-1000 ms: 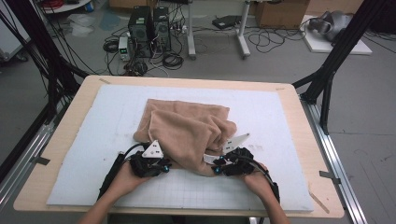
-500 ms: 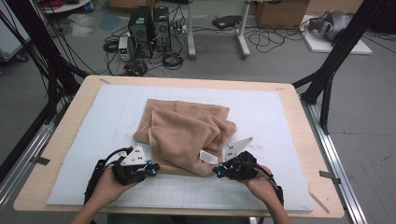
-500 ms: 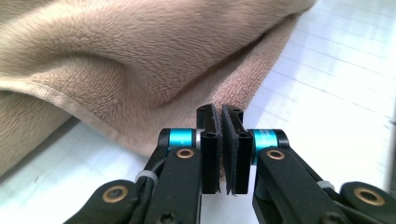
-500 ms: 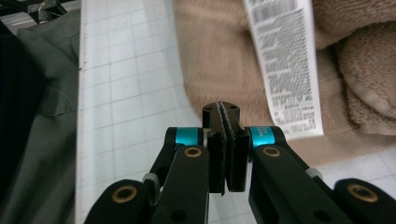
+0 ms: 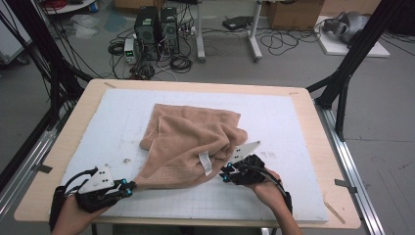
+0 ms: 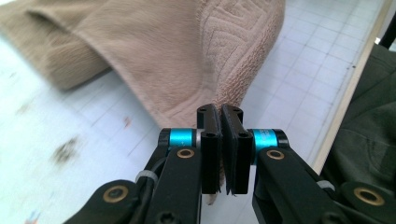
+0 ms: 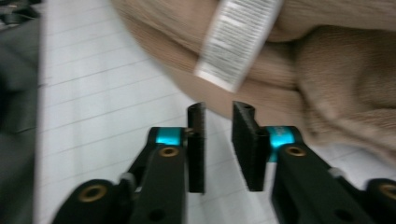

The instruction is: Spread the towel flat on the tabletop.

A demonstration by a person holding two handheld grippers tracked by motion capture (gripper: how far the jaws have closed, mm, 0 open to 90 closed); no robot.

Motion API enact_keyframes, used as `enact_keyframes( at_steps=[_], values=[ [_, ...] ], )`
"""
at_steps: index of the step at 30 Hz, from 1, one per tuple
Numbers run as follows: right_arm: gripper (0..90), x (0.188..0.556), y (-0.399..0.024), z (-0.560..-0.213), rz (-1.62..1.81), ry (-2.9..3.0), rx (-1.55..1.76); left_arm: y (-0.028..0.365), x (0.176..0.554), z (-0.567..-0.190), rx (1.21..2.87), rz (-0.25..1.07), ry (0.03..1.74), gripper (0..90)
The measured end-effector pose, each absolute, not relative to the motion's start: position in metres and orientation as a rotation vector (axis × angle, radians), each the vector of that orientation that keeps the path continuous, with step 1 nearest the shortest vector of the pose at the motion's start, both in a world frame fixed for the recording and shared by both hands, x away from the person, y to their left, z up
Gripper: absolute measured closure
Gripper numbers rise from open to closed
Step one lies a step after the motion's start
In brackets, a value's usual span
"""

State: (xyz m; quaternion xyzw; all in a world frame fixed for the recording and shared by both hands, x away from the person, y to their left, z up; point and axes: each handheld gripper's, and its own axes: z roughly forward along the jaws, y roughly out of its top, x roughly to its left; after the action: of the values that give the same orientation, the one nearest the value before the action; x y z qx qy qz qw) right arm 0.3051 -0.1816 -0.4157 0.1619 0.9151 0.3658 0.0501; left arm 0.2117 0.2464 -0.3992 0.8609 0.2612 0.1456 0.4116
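Since a second ago the left gripper [image 5: 128,186] has shifted toward the tabletop's [image 5: 293,103] near-left corner, dragging a towel [image 5: 191,147] corner with it; its jaws are clamped tight on that corner. Towel lies rumpled mid-mat, stretched out to the left. White mat [image 5: 284,122] beneath carries dark smudges near the left hand. Care label [image 5: 205,163] hangs at the near edge. Right gripper [image 5: 226,172] sits just beside the label, jaws just opened, parted, nothing between them.
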Motion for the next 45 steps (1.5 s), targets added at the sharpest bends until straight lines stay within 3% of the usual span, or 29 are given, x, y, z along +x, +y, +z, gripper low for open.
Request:
enact_keyframes(
  at_steps=[4, 9, 13, 15, 17, 20, 23, 41, 45],
  values=[
    [61.2, 0.313, -0.170, -0.421, 1.092, 2.772, 0.515, 0.241, 0.220, -0.405, 2.146, 0.315, 0.678, 66.5],
    [61.2, 0.320, -0.160, -0.430, 1.050, 2.778, 0.544, 0.224, 0.238, -0.415, 2.148, 0.276, 0.682, 60.5],
    [69.9, 0.323, -0.158, -0.434, 1.030, 2.785, 0.571, 0.207, 0.250, -0.427, 2.199, 0.253, 0.667, 62.4],
    [75.8, 0.325, -0.159, -0.435, 1.038, 2.784, 0.580, 0.197, 0.254, -0.438, 2.275, 0.267, 0.673, 67.5],
    [86.3, 0.326, -0.160, -0.435, 1.049, 2.790, 0.596, 0.197, 0.254, -0.441, 2.233, 0.272, 0.676, 73.0],
    [88.7, 0.326, -0.159, -0.435, 1.045, 2.796, 0.575, 0.198, 0.253, -0.442, 2.222, 0.268, 0.675, 80.5],
    [89.3, 0.326, -0.162, -0.433, 1.049, 2.814, 0.572, 0.197, 0.250, -0.440, 2.236, 0.288, 0.660, 85.8],
    [89.4, 0.265, -0.185, -0.414, 1.106, 2.886, 0.399, 0.217, 0.220, -0.414, 2.165, 0.309, 0.629, 86.2],
    [80.9, 0.256, -0.188, -0.408, 1.139, 2.862, 0.365, 0.220, 0.225, -0.412, 2.147, 0.290, 0.653, 76.4]
  ],
)
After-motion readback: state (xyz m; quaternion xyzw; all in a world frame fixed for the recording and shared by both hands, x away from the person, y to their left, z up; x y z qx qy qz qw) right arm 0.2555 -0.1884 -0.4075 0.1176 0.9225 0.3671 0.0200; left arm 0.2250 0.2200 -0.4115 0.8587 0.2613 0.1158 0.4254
